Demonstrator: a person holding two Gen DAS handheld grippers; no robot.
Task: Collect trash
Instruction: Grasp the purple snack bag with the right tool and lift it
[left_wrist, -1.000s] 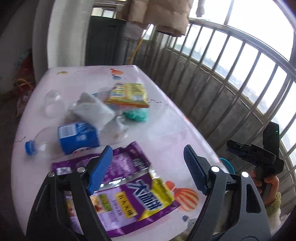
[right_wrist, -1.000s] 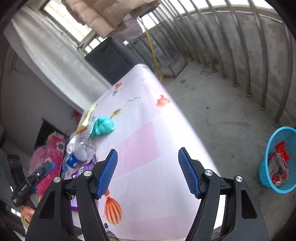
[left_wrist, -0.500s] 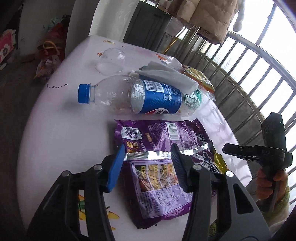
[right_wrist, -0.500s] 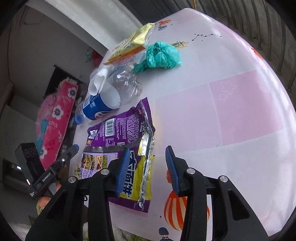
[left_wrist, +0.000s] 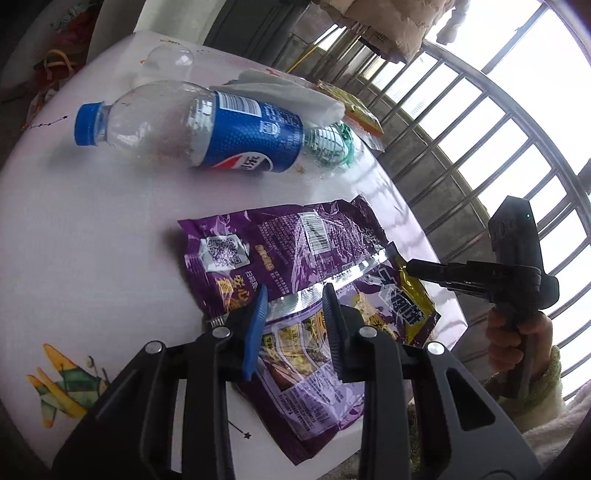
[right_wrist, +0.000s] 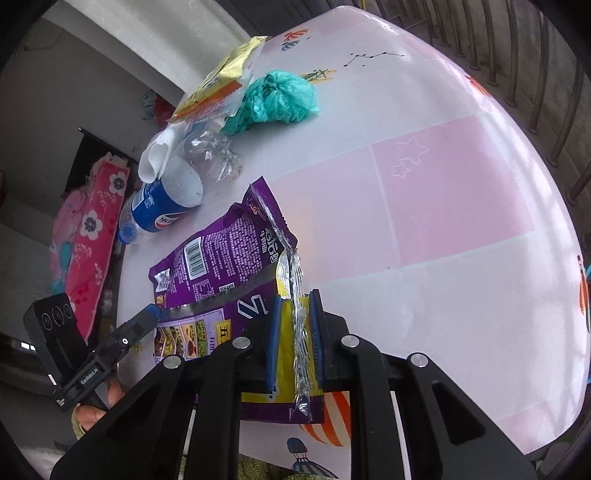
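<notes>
Trash is scattered over the table (right_wrist: 461, 192), which is covered by a pink-and-white patterned cloth, and the nearest piece is a purple snack bag (left_wrist: 291, 251) lying flat by the table's near edge. In the left wrist view the left gripper (left_wrist: 293, 299) is seen lowered over the bag's silver seam, its blue pads standing on either side of that seam; the jaws have just been closing, and a gap is left between them with the foil not visibly pinched. In the right wrist view the right gripper (right_wrist: 293, 325) is set at the bag's yellow end, nearest the table's edge, where a crumpled silver strip of the wrapper runs between the two pads; these jaws have also just been closing and stand narrow, but whether the strip is actually pressed cannot be told. Beyond the bag, toward the middle of the table, a clear bottle (left_wrist: 192, 129) with a blue label and blue cap is laid on its side, with a white tissue (left_wrist: 291, 96) resting against it. A teal crumpled bag (right_wrist: 280, 98) and a yellow wrapper (right_wrist: 225, 79) lie farther off, near the far edge. The right gripper's handle is held by a hand (left_wrist: 517, 332) in a fleecy sleeve.
</notes>
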